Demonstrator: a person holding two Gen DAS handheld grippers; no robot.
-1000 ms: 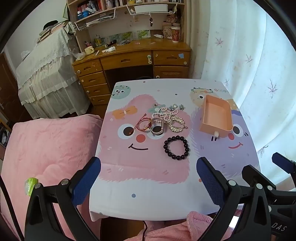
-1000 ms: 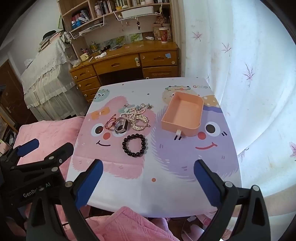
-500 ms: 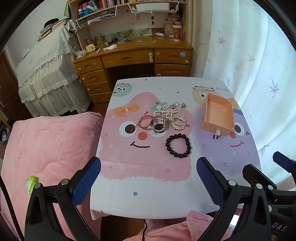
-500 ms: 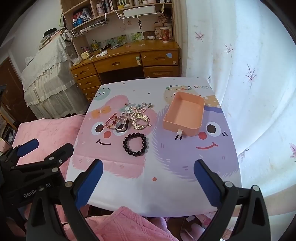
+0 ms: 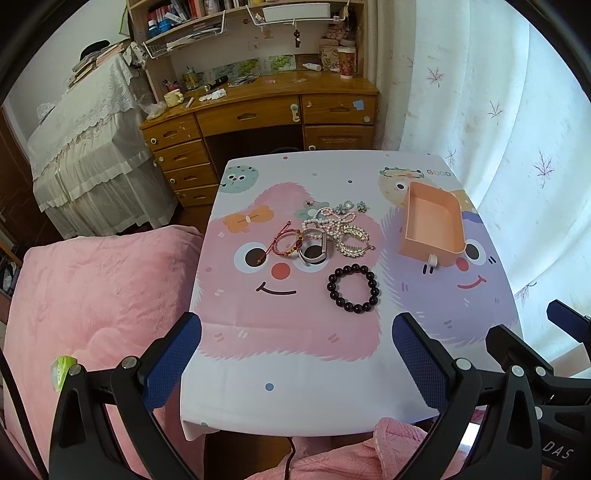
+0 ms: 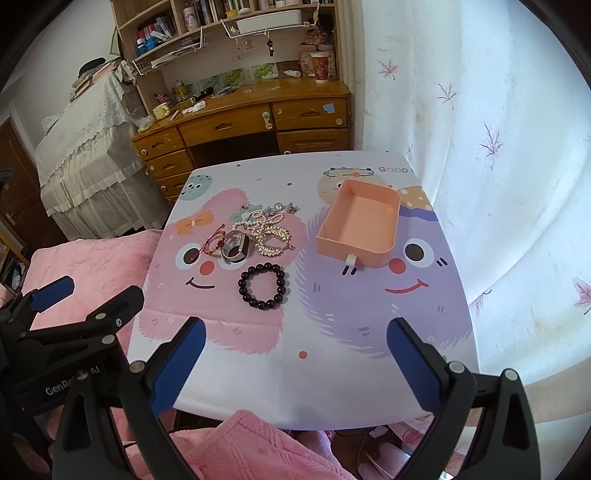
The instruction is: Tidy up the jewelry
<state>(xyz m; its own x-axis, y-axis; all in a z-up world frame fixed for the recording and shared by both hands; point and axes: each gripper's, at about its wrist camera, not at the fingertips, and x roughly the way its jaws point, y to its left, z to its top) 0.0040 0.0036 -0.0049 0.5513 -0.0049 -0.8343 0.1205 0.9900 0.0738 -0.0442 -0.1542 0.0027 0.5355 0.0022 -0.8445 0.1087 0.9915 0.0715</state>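
Both tools hung wide open, gripping nothing

I kept left tool (image 5: 295,354) and right tool (image 6: 295,354) back, as the jewelry (image 5: 332,232) lay beside the empty tray (image 5: 432,221)

We look across a surface (image 5: 280,376) covered in a cartoon-monster cloth toward a wooden desk (image 5: 258,110) with drawers and a cluttered hutch of shelves (image 5: 192,22) above it. To the right hangs a white curtain (image 5: 498,129) with a pale floral print, daylight glowing through it. On the left stands furniture draped in white lace (image 5: 85,147), and a pink quilt (image 5: 92,288) lies nearer us.
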